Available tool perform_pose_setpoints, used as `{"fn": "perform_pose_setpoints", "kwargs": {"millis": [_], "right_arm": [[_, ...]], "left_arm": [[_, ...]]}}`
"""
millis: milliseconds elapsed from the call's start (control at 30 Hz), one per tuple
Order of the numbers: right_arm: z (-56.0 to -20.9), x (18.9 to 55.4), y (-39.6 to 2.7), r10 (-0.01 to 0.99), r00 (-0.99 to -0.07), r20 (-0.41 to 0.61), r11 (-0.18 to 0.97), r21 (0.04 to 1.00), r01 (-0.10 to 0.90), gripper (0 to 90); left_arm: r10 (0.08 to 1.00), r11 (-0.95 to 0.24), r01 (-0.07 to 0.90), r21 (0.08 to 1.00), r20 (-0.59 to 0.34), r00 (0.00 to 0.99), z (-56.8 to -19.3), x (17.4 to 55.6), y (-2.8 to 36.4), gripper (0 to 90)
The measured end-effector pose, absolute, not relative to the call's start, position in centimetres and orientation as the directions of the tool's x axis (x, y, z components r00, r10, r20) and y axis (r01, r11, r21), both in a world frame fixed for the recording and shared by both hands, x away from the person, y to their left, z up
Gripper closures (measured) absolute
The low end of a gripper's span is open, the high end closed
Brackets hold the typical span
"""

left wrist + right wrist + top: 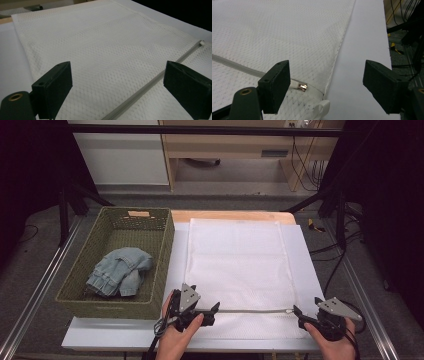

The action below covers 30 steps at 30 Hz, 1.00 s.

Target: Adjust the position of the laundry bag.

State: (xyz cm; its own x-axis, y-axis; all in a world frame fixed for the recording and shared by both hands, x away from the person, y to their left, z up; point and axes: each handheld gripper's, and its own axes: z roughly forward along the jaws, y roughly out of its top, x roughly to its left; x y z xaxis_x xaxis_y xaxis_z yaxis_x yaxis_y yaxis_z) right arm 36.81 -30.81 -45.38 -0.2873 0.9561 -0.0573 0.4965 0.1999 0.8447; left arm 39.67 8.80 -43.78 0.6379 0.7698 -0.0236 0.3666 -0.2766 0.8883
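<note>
We see a white mesh laundry bag (239, 265) spread flat across the middle of the table (310, 270), its zipper (252, 310) running along the near edge. Our left gripper (216, 308) hovers at the zipper's left end, jaws wide, holding nothing — our right gripper (297, 312) likewise gapes empty beside the zipper pull (302, 86).

White mesh laundry bag (237, 260) with a dotted honeycomb weave, pale grey zipper (255, 310), coppery zipper pull (302, 86). Upper left: olive-green woven basket (162, 265), faded light-blue jeans (119, 271). Black gripper jaws.
</note>
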Motion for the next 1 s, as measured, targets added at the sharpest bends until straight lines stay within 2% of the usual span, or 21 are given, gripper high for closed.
{"fn": "perform_pose_setpoints", "kwargs": {"millis": [100,267,567,1000], "right_arm": [[-45.4,36.9,-30.8,0.958,-0.284,-0.043,0.187,0.843,0.504,23.4],[-45.6,37.0,-30.9,0.955,-0.295,-0.025,0.179,0.842,0.509,31.9],[-46.2,37.3,-31.1,0.947,-0.320,0.031,0.159,0.819,0.552,41.2],[-46.8,37.5,-31.7,0.946,-0.312,0.081,0.125,0.800,0.586,56.4]], "left_arm": [[0.767,-0.277,0.379,0.883,-0.034,0.641,-44.4,39.1,9.3,8.1],[0.763,-0.276,0.398,0.875,-0.053,0.644,-45.1,37.9,10.3,8.0],[0.770,-0.329,0.384,0.863,0.009,0.638,-46.0,36.6,10.2,8.0],[0.769,-0.310,0.404,0.861,-0.023,0.638,-46.2,36.1,10.9,8.9]]}}
